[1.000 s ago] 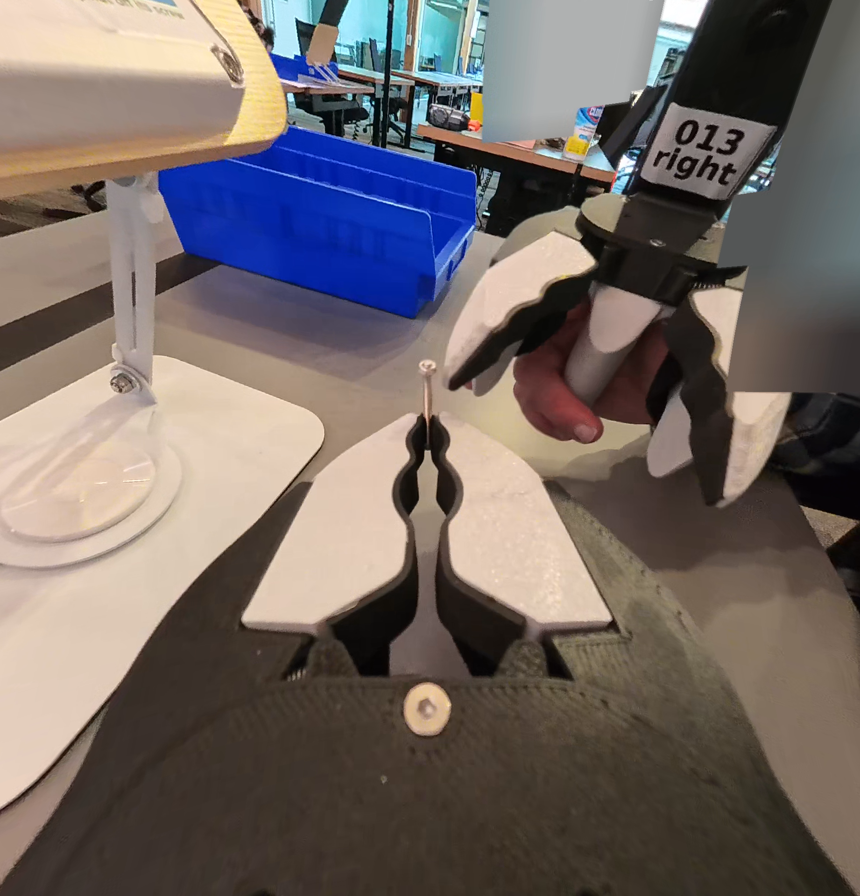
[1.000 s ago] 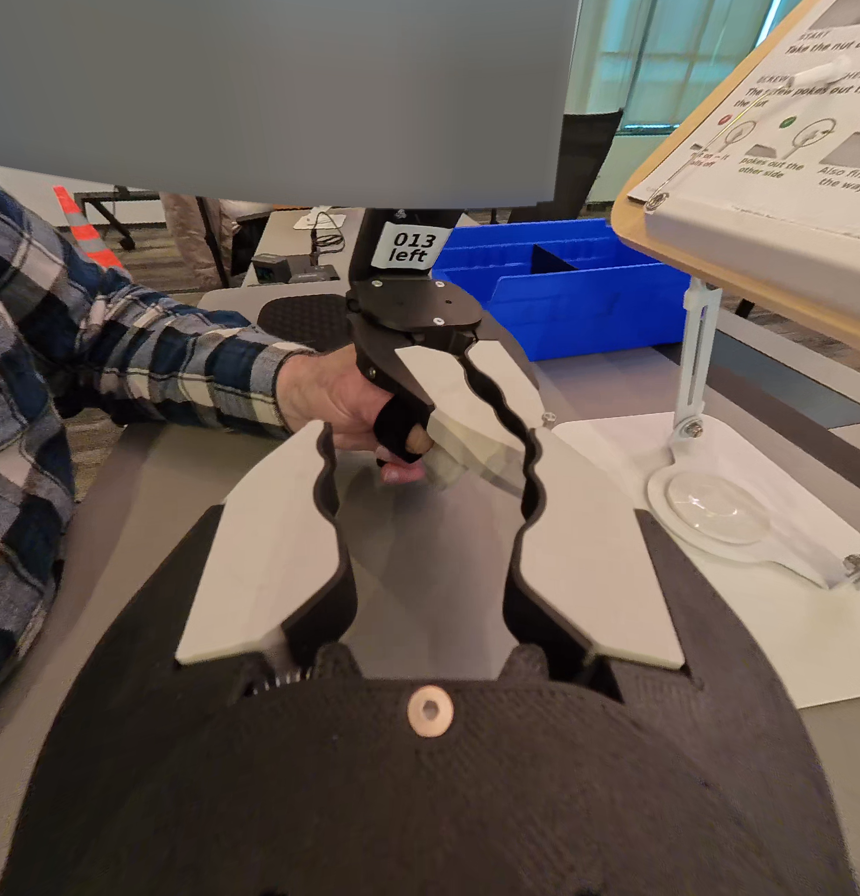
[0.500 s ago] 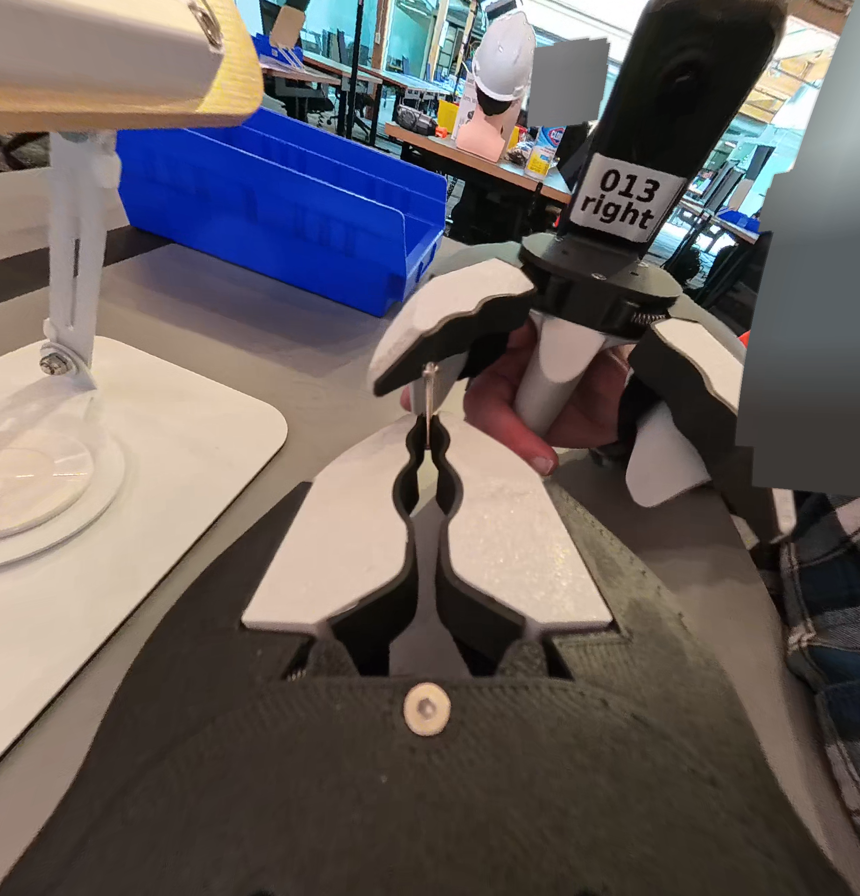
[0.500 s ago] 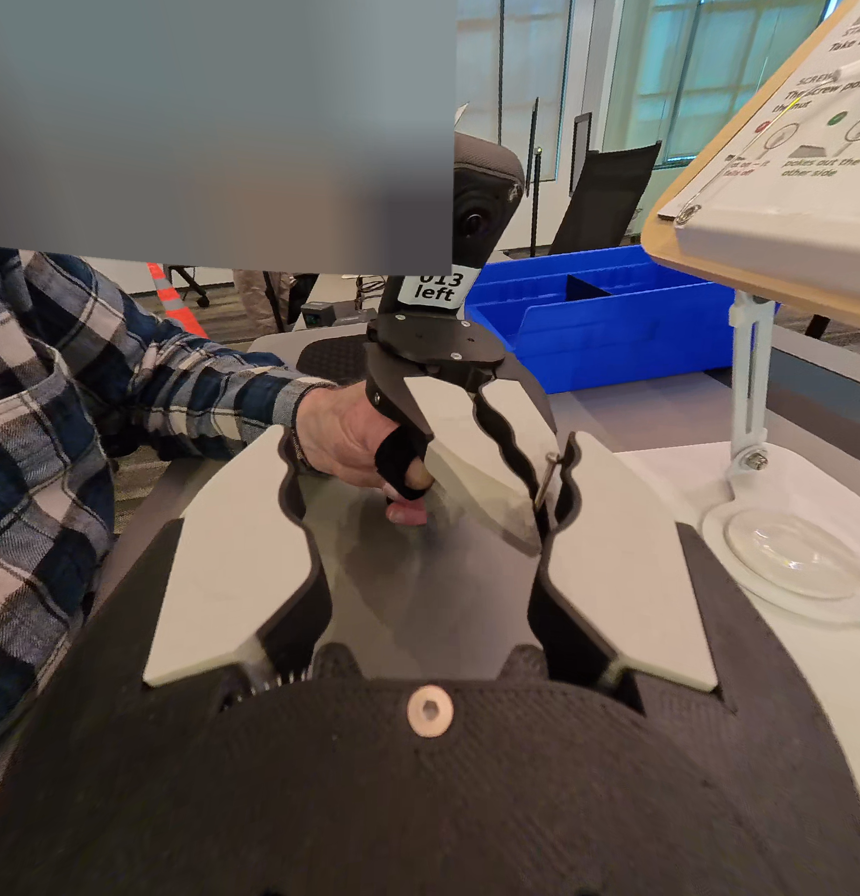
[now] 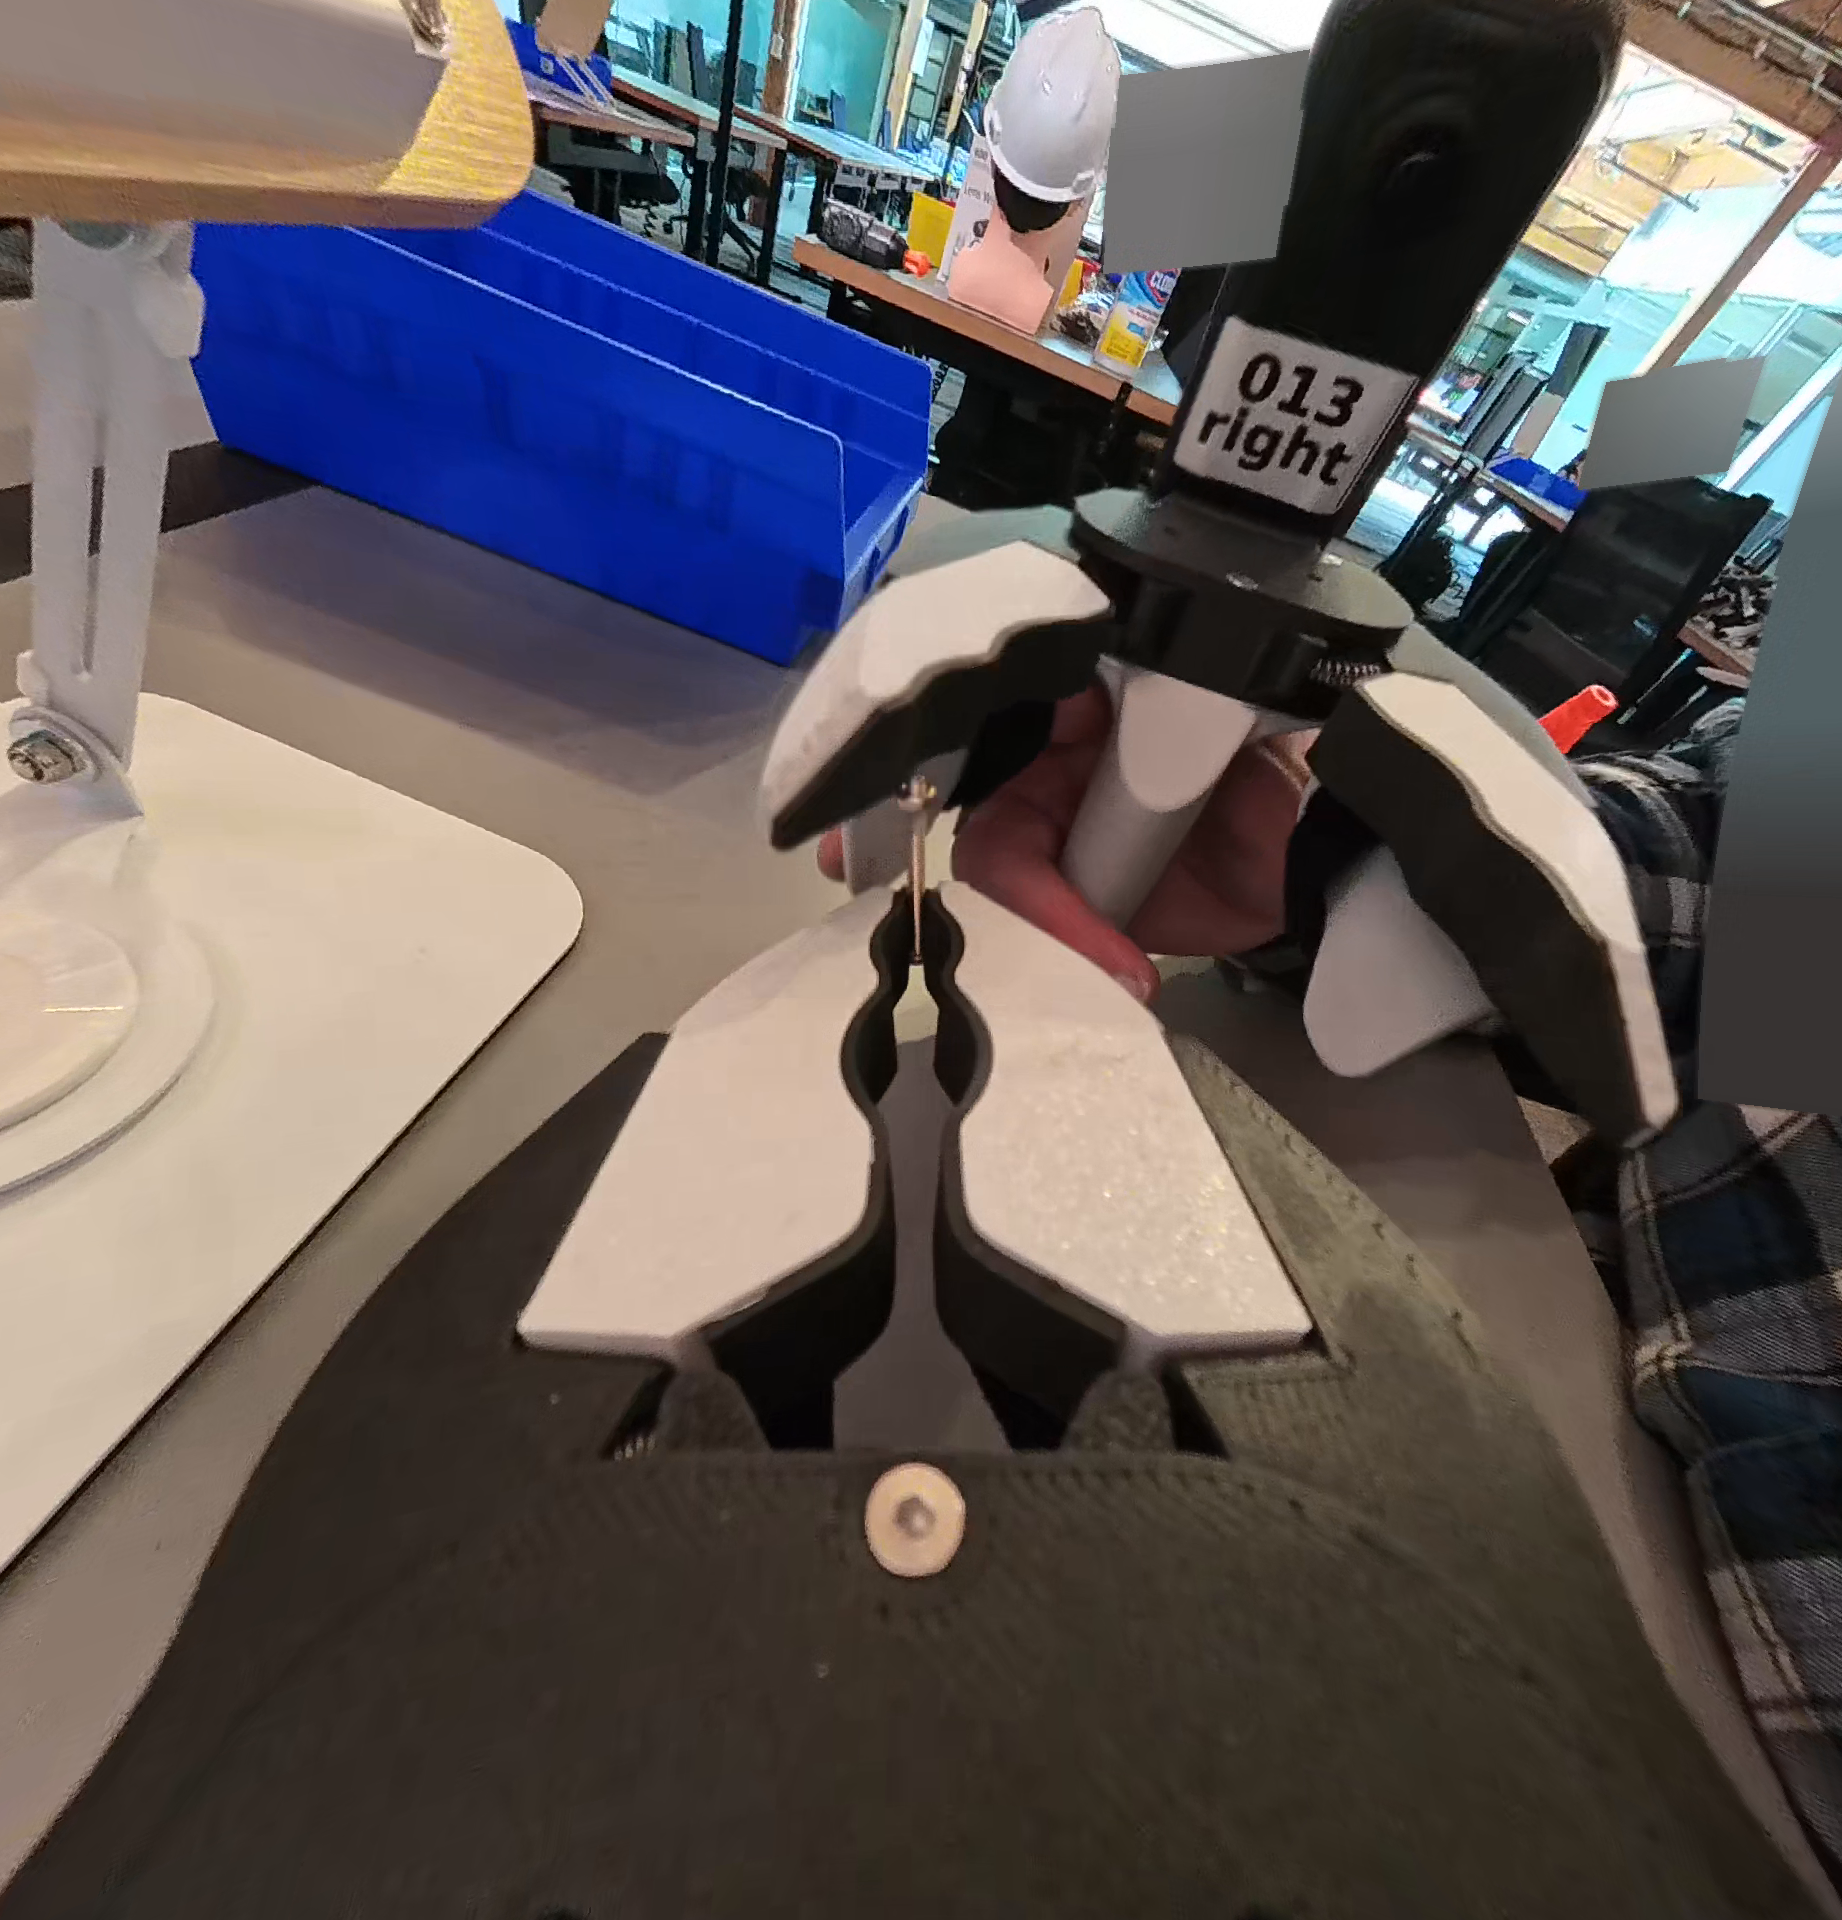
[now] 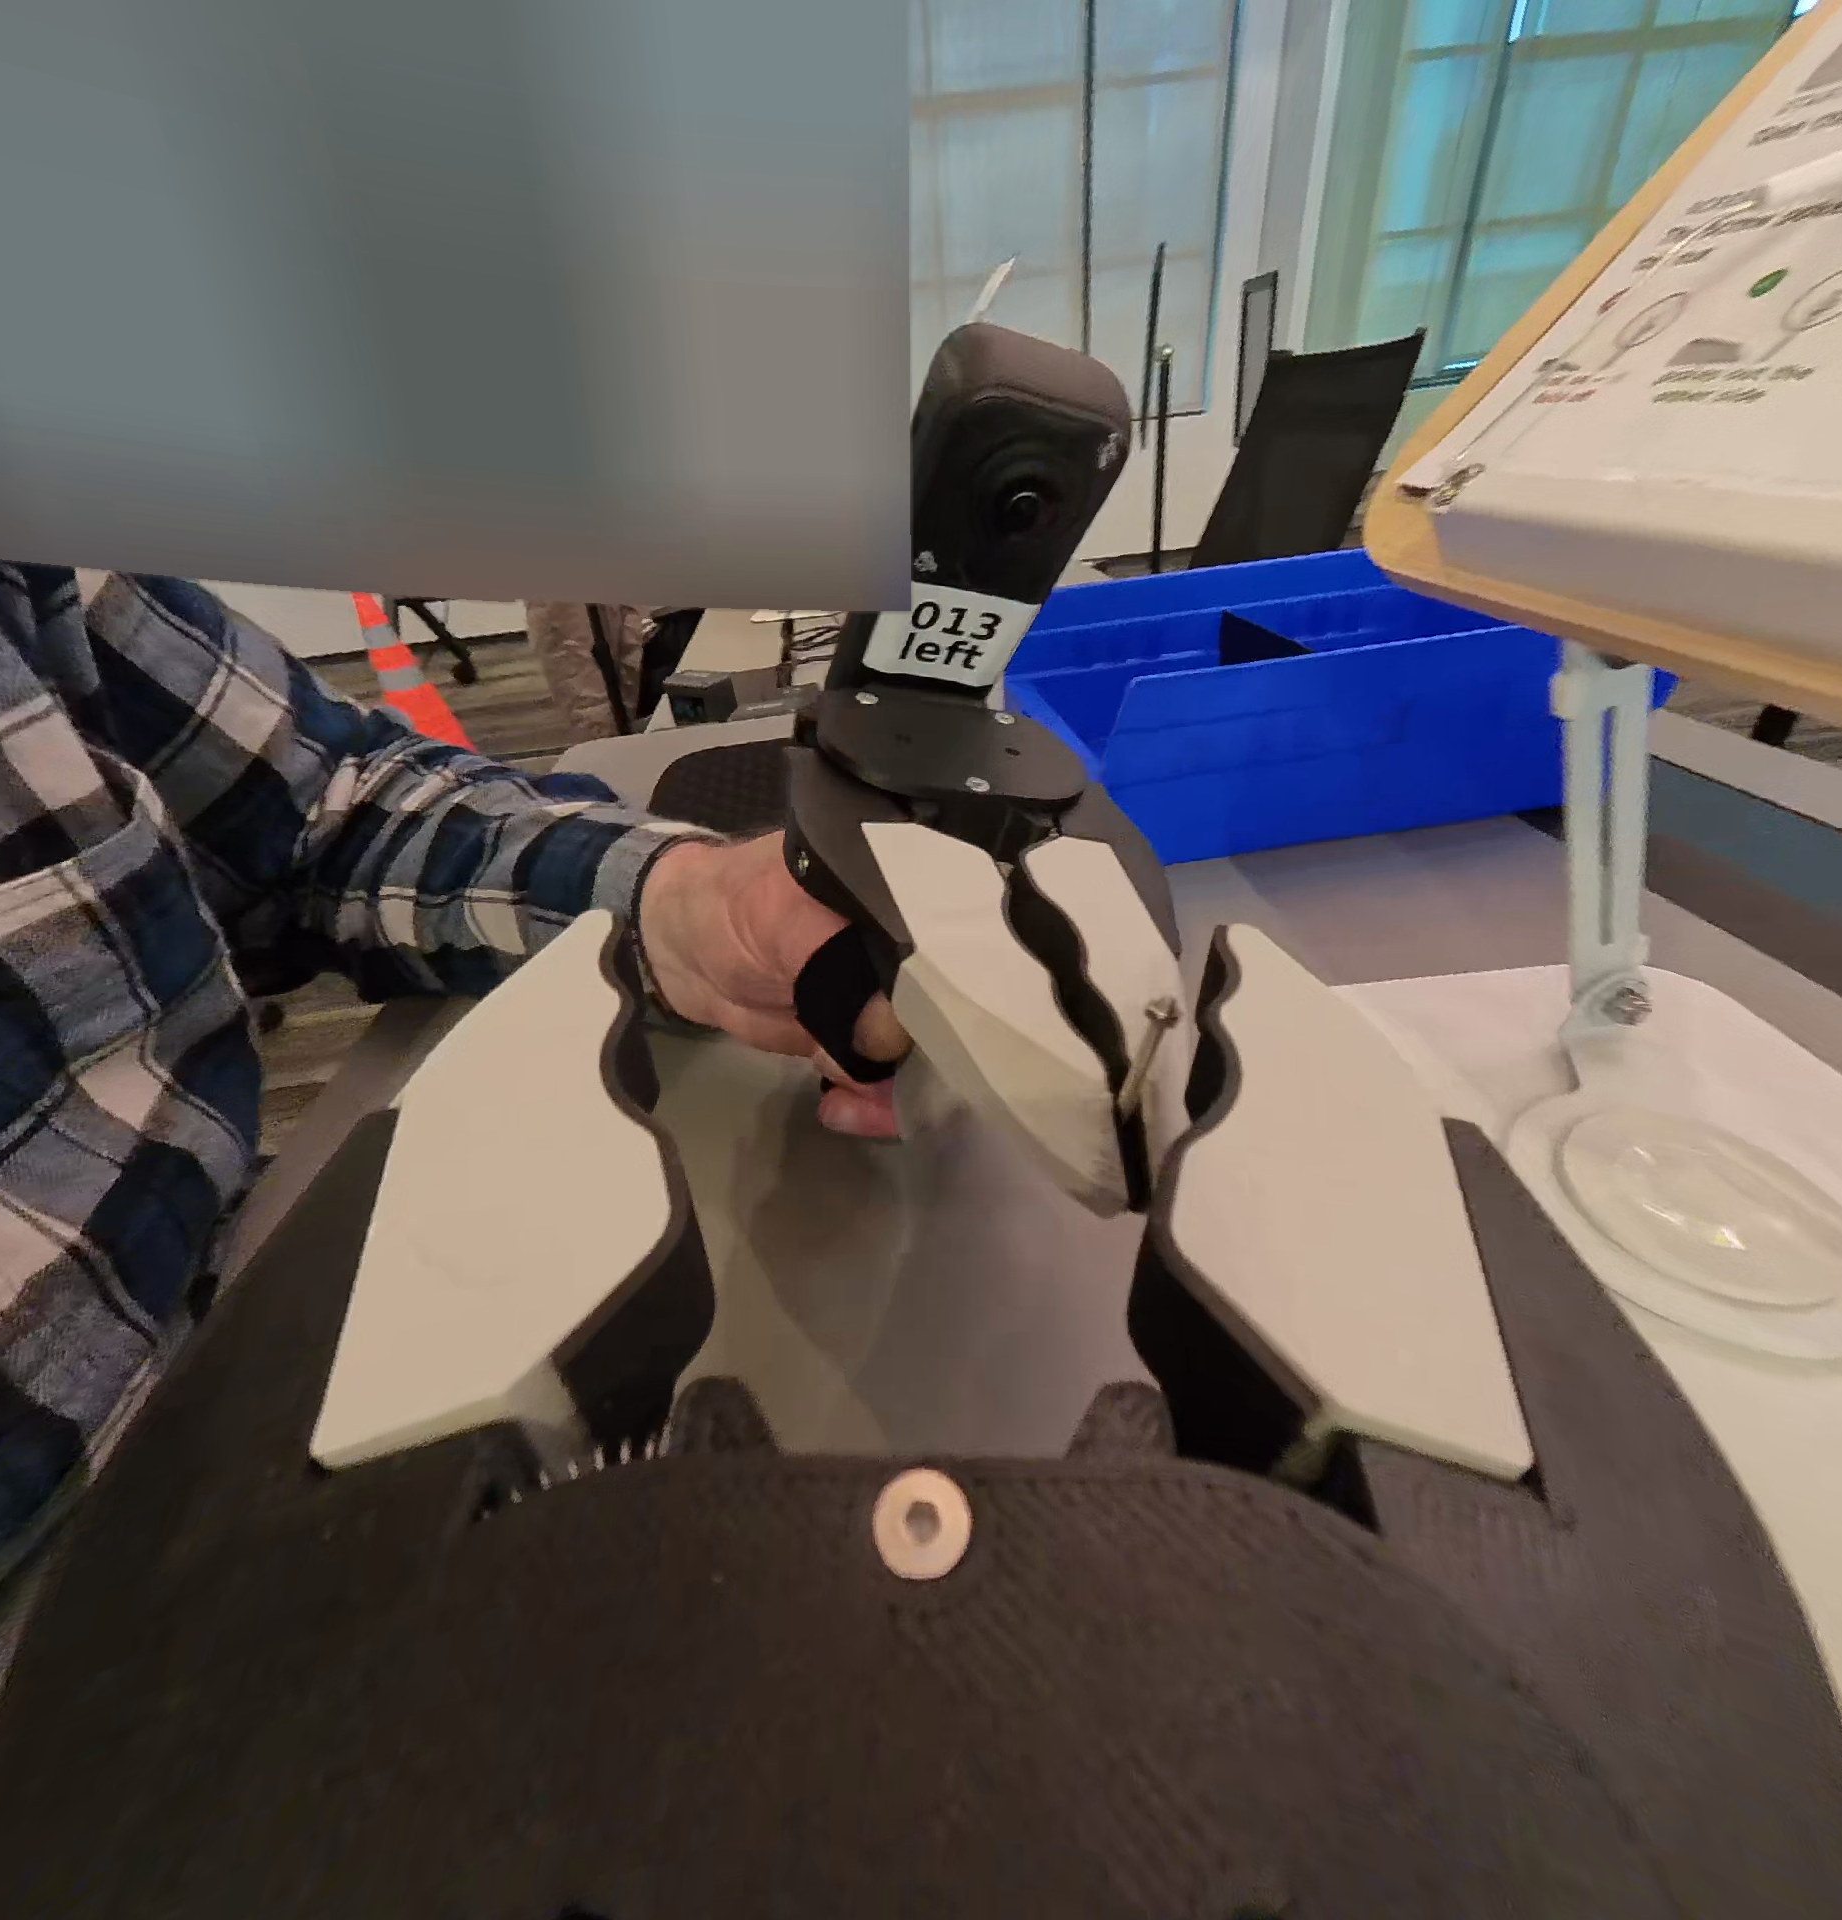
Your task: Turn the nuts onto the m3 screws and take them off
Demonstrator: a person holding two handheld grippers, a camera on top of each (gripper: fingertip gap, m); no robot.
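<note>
My left gripper (image 5: 917, 920) is shut on a thin metal screw (image 5: 915, 847), which stands up out of its fingertips with the head on top. The right wrist view shows the same: the left gripper (image 6: 1125, 1179) pinches the lower end of the screw (image 6: 1149, 1049). My right gripper (image 6: 917, 940) is wide open and holds nothing. The screw stands between its fingers, close to the inner edge of its right finger (image 6: 1312, 1143). In the left wrist view that finger (image 5: 927, 665) hangs just over the screw head. I cannot tell whether it touches.
A blue bin (image 5: 543, 416) stands behind on the grey table (image 5: 481, 675). A white stand (image 5: 75, 499) carries a wooden board (image 6: 1623, 468) over a white base plate (image 5: 325, 935) with a clear disc (image 6: 1706, 1216). A person's hands and plaid sleeves (image 6: 273, 862) hold both grippers. Some 6 cm of space lies between my two pairs of fingers.
My right gripper opened wider and moved in around the screw, so the screw now stands between its fingers. My left gripper stayed shut on the screw throughout.
</note>
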